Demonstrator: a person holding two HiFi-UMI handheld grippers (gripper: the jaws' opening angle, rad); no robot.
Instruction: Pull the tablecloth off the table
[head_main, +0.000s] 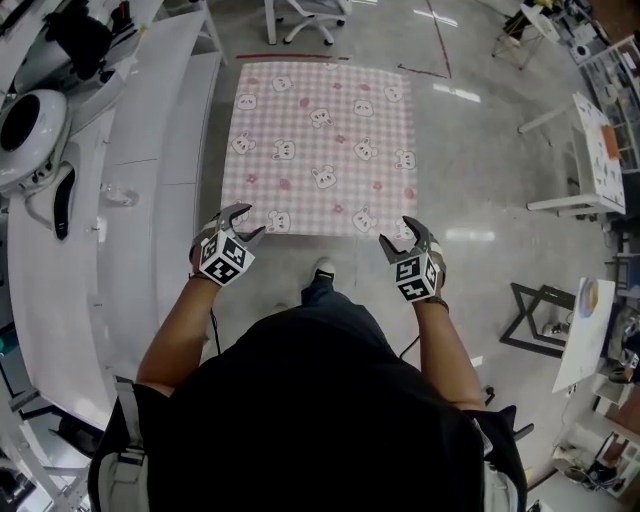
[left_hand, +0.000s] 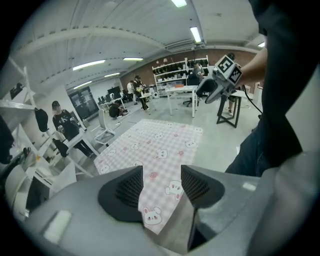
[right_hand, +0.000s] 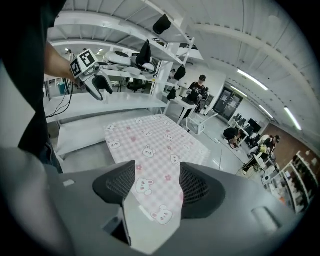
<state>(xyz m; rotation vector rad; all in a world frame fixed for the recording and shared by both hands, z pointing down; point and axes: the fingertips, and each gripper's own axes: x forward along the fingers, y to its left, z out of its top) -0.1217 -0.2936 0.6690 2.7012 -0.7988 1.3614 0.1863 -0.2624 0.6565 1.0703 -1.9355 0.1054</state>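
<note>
A pink checked tablecloth (head_main: 320, 140) with bunny prints lies spread flat in front of me; whatever is under it is hidden. My left gripper (head_main: 240, 222) is at its near left corner and my right gripper (head_main: 402, 236) at its near right corner. In the left gripper view the cloth (left_hand: 155, 145) runs a corner back between the jaws of the left gripper (left_hand: 161, 186), which stand apart. The right gripper view shows the same: a corner of the cloth (right_hand: 150, 145) lies between the spread jaws of the right gripper (right_hand: 157, 184). Neither pair of pads presses on the fabric.
A long white bench (head_main: 150, 200) runs along the left. An office chair base (head_main: 310, 20) stands beyond the cloth's far edge. A black frame stool (head_main: 540, 320) and a white table (head_main: 600, 150) stand at the right. My shoe (head_main: 325, 268) is at the cloth's near edge.
</note>
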